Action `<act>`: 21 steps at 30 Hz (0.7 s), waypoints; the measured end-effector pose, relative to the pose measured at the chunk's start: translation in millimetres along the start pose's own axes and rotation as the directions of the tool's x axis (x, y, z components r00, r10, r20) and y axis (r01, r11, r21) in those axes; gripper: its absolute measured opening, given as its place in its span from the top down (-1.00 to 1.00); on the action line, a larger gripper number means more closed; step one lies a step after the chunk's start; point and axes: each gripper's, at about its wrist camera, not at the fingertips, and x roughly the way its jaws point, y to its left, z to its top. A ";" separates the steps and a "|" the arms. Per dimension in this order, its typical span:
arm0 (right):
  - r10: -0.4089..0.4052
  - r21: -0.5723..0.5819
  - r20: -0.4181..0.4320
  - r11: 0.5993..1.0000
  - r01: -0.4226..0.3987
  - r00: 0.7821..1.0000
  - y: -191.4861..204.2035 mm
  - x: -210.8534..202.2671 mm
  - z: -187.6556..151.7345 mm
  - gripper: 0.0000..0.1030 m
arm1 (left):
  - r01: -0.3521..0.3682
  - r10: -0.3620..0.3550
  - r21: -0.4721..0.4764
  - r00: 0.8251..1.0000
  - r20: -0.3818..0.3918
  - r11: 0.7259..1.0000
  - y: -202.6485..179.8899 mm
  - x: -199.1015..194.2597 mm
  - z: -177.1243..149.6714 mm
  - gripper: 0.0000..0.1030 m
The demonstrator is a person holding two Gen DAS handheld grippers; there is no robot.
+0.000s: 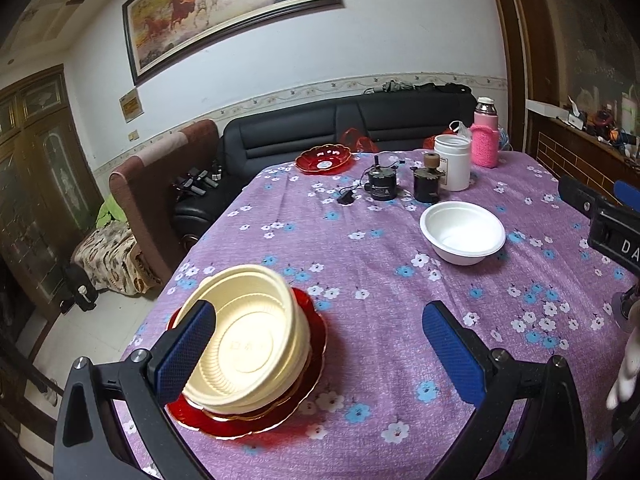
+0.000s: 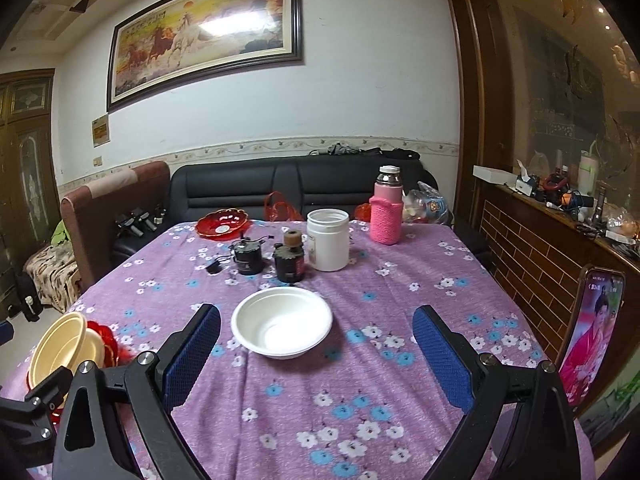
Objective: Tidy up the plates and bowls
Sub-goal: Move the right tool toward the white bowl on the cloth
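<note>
Two nested cream bowls (image 1: 248, 344) rest tilted on a red scalloped plate (image 1: 304, 396) at the table's near left; both also show at the left edge of the right wrist view, the cream bowls (image 2: 60, 348) over the red plate (image 2: 106, 338). My left gripper (image 1: 320, 312) is open, its left finger over the bowls' near rim; contact is unclear. A white bowl (image 1: 462, 232) sits upright mid-table. My right gripper (image 2: 318, 312) is open just short of the white bowl (image 2: 282, 322). A second red plate (image 1: 324, 158) lies at the far end.
Beyond the white bowl stand a white jar (image 2: 328, 238), two small dark devices (image 2: 248, 256) with a cable, and a pink-sleeved bottle (image 2: 386, 212). A phone (image 2: 592, 336) stands at the right. Sofas line the far and left table edges.
</note>
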 end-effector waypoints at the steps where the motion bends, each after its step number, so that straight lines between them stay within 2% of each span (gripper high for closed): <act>1: -0.002 0.002 -0.002 1.000 0.002 1.000 -1.6 1.8 0.5 -0.91 | 0.000 0.000 0.004 1.000 0.000 1.000 -2.1 2.0 1.0 -1.00; 21: -0.018 0.072 -0.058 0.997 0.023 0.998 -27.1 43.0 -2.1 -0.91 | 0.029 -0.027 0.066 0.999 -0.030 0.997 -31.0 36.9 21.1 -1.00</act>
